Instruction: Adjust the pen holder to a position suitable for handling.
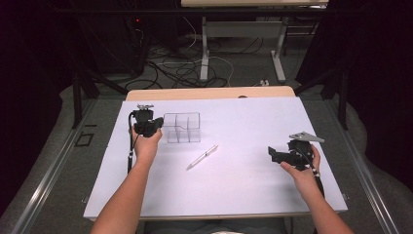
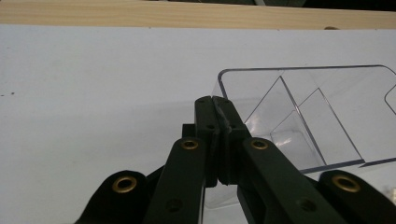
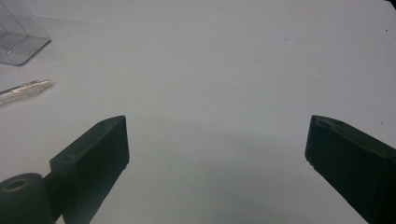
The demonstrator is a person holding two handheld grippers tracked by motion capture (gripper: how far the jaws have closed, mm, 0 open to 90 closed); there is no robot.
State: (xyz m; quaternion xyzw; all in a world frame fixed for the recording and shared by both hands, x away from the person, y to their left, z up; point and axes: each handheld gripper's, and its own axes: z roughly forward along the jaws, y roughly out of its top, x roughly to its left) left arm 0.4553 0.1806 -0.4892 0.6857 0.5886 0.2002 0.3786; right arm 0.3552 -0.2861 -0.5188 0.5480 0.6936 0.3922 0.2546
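Note:
A clear plastic box (image 1: pixel 181 127) with several compartments stands on the white sheet, left of centre. My left gripper (image 1: pixel 159 122) is at the box's left end. In the left gripper view its jaws (image 2: pixel 215 100) are pressed together at the rim of the box (image 2: pixel 303 107), with the thin clear wall running in between them. A silver pen (image 1: pixel 202 157) lies slanted in front of the box. My right gripper (image 1: pixel 272 153) hovers at the right side of the sheet, open, its jaws (image 3: pixel 217 135) wide apart over bare sheet. The pen (image 3: pixel 25 89) and a box corner (image 3: pixel 18 32) lie far to its left.
The white sheet (image 1: pixel 243 185) covers a wooden table whose far edge (image 1: pixel 209 92) shows behind it. Beyond the table are floor cables and the legs of another desk (image 1: pixel 204 53). Dark curtains flank both sides.

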